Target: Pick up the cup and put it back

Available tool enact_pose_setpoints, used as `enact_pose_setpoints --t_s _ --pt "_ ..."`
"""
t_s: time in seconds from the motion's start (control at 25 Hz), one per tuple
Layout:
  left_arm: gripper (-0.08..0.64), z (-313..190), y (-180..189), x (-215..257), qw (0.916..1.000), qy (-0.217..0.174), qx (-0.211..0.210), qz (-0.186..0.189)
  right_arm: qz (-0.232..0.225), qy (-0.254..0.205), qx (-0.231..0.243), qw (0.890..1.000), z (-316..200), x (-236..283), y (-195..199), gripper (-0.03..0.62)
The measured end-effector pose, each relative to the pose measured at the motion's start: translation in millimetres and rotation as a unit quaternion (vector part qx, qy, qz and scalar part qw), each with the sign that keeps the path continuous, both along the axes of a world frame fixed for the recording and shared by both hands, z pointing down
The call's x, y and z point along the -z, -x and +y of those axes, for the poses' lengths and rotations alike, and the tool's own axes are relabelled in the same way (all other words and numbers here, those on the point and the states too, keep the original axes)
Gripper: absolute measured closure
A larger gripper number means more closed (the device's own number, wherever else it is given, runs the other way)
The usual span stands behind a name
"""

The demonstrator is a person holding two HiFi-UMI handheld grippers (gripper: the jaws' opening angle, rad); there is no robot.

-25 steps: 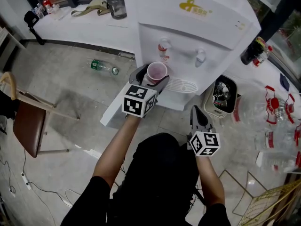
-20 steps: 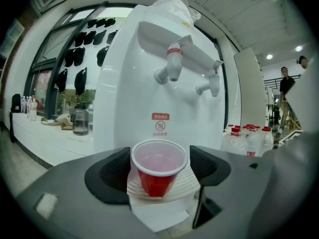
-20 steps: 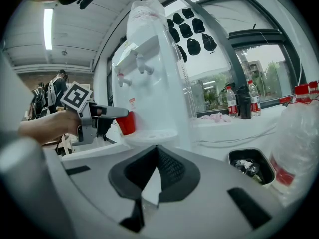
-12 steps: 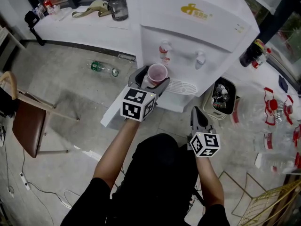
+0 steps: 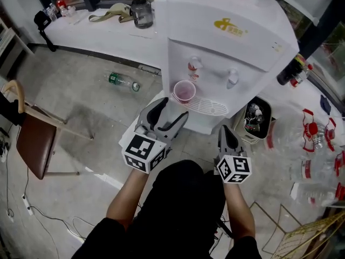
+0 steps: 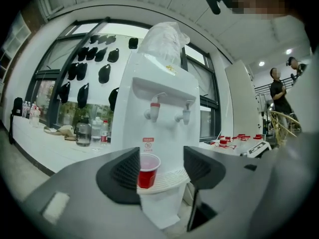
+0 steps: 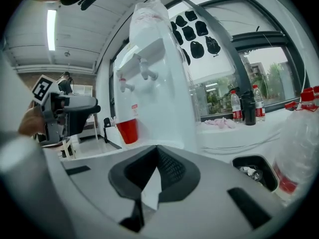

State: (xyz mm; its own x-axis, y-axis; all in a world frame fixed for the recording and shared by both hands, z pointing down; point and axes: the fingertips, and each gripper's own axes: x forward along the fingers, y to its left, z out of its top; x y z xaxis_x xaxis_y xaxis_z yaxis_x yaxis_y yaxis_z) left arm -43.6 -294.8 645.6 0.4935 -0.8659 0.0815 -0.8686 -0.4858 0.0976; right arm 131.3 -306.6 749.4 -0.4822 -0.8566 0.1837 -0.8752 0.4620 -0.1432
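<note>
A red cup (image 5: pixel 184 91) stands upright on the white drip tray (image 5: pixel 209 107) of the water dispenser (image 5: pixel 226 31), under its red tap. My left gripper (image 5: pixel 170 112) hovers just short of the cup, apart from it. Its jaws are closing with nothing between them. In the left gripper view the cup (image 6: pixel 147 171) shows beyond the left gripper (image 6: pixel 160 168), close to the left jaw. My right gripper (image 5: pixel 226 134) is shut and empty, lower and to the right. The right gripper view shows the cup (image 7: pixel 128 131) at far left, past the right gripper (image 7: pixel 155 156).
A green bottle (image 5: pixel 123 81) lies on the floor to the left. A brown chair (image 5: pixel 32 144) stands at the far left. A black bin (image 5: pixel 253 115) sits right of the dispenser, with several plastic bottles (image 5: pixel 318 139) beyond it. A dark jug (image 5: pixel 142 11) stands on the back table.
My left gripper has pulled back from around the cup toward the person, leaving the cup on the drip tray. The right gripper has not moved.
</note>
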Motion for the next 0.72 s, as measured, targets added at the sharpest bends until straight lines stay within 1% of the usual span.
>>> enact_pose_setpoints --t_s 0.04,0.08,0.12,0.2,0.32,0.44,0.56,0.72 --pt "0.335 2 -1 -3 1.0 0.005 -0.005 0.001 0.0 -0.001 0.001 1.0 -2 3 1 0.598" --pt "0.393 3 -2 -7 0.9999 0.011 -0.009 0.004 0.001 -0.002 0.001 1.0 -4 6 2 0.598" --pt "0.416 4 -3 -11 0.9998 0.018 -0.011 0.007 0.003 -0.001 0.002 1.0 -6 9 3 0.598" --pt "0.505 7 -6 -18 0.9993 0.034 -0.009 0.008 0.007 0.013 0.003 1.0 -7 12 4 0.598" --pt "0.535 10 -10 -14 0.998 0.062 0.004 0.015 0.007 0.046 0.0 0.999 -10 26 5 0.598" --pt "0.547 23 -15 6 0.9958 0.086 0.021 0.024 0.009 0.079 0.001 0.997 -3 54 8 0.598" --pt "0.552 39 -22 43 0.9945 0.098 0.028 0.021 0.01 0.102 0.002 0.995 11 96 10 0.598" --pt "0.554 65 -30 110 0.9937 0.107 0.029 0.018 0.005 0.124 0.0 0.992 37 164 9 0.598"
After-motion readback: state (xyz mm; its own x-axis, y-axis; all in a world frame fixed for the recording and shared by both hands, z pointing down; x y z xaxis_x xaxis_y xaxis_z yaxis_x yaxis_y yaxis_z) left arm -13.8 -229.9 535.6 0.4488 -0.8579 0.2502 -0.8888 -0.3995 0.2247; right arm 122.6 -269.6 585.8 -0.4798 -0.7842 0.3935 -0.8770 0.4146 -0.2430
